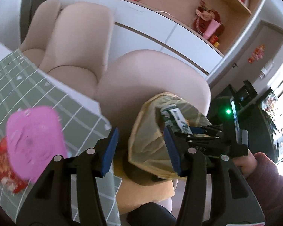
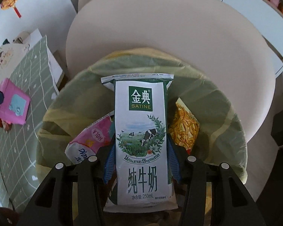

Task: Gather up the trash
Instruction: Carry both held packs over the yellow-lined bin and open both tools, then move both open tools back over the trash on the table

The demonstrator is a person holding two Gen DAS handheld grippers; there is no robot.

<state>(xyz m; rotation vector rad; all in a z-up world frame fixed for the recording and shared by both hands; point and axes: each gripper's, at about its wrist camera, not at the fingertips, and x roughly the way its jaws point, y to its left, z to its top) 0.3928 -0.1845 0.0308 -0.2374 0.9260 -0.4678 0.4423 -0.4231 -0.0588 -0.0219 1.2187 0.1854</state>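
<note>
My right tongs (image 2: pixel 141 162) clamp the milk carton (image 2: pixel 141 137) over the lined bin (image 2: pixel 226 131); left tongs (image 1: pixel 139 150) apart, empty. Risk: tall carton jams across wrappers, tips over the rim.

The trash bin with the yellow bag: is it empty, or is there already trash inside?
Not empty. Inside the trash bin lie a pink wrapper and an orange snack packet, under the milk carton that the right tongs hold.
</note>
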